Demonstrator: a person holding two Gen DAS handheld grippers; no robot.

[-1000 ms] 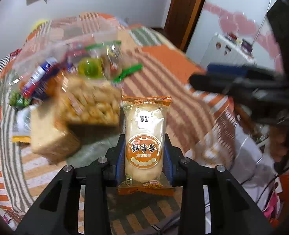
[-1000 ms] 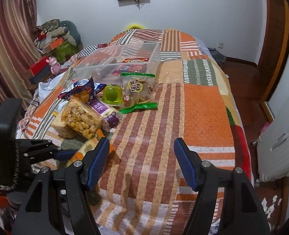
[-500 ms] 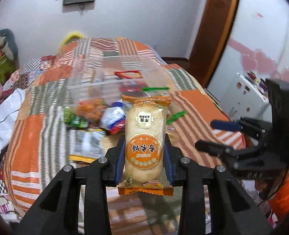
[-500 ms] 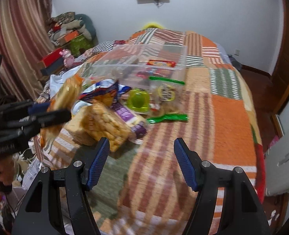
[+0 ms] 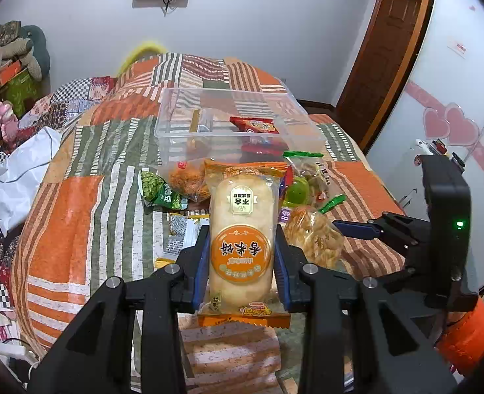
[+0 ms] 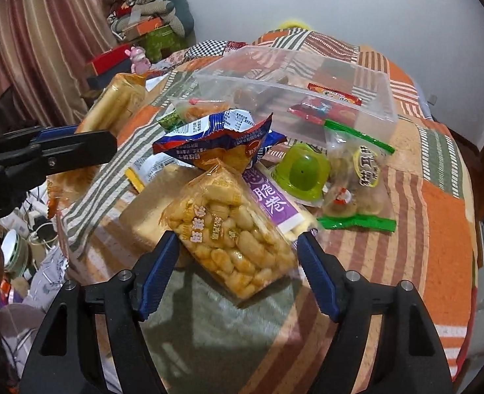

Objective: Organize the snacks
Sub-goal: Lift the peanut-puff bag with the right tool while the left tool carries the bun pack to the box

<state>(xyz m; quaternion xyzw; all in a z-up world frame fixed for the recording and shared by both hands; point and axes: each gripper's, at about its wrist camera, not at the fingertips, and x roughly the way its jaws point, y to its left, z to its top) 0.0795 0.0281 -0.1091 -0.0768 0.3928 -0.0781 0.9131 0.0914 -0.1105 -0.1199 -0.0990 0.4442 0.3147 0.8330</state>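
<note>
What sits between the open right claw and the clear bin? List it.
Right wrist view: peanut bag at the right claw, then purple wafer pack, blue chip bag, green jelly cup, before the clear bin.

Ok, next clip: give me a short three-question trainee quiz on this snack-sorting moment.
1. True or false: the left gripper is shut on the rice cracker pack.
2. Multiple choice: the right gripper is
A. shut on the green jelly cup
B. open, with the peanut snack bag between its fingers
C. inside the clear plastic bin
3. Fill in: the red snack packets lie inside the ____.

Key
1. True: both fingers press the pack's sides.
2. B: the fingers stand apart on either side of the bag; whether either one touches it cannot be told.
3. Clear plastic bin, which sits on the patchwork bedspread beyond the snack pile.
</note>
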